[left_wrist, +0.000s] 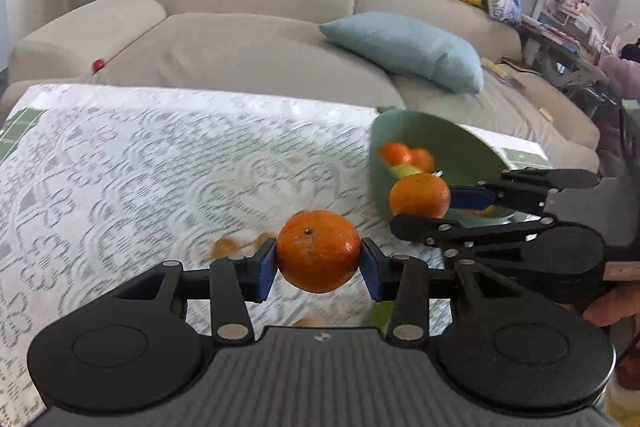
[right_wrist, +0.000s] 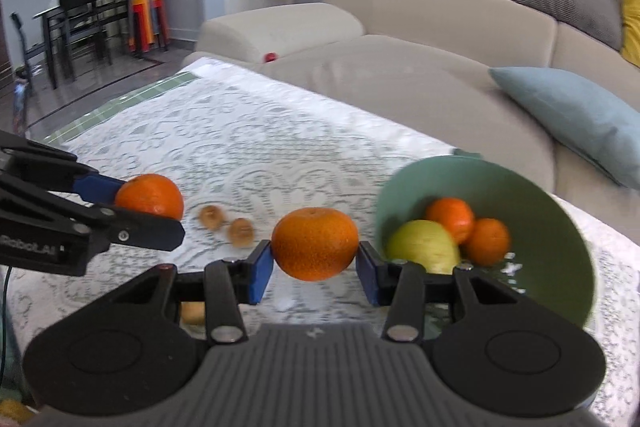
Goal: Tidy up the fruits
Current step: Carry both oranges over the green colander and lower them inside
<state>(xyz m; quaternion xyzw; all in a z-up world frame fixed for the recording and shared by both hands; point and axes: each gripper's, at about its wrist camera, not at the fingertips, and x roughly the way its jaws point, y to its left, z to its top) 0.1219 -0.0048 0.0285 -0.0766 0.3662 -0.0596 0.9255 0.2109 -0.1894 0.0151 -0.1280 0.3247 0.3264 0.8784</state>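
step: carry to bowl [right_wrist: 560,227] | left hand-held gripper [left_wrist: 319,259] pinching mandarin [left_wrist: 319,251] | right hand-held gripper [right_wrist: 315,251] pinching orange [right_wrist: 315,243] | advice: lower each inside rim, one after the other, before letting go

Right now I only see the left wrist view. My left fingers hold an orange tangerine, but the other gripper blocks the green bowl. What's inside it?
Observer: The round green bowl holds two small orange tangerines and one yellow-green fruit.
Operator: Is the right side's grip square?
Observer: Yes. The right gripper has its blue fingers pressed on opposite sides of the held orange tangerine.
Operator: And the blurry brown bits on the cloth?
Observer: They are two small brown wrinkled pieces, possibly nuts. They lie side by side on the white lace tablecloth, apart from the bowl.
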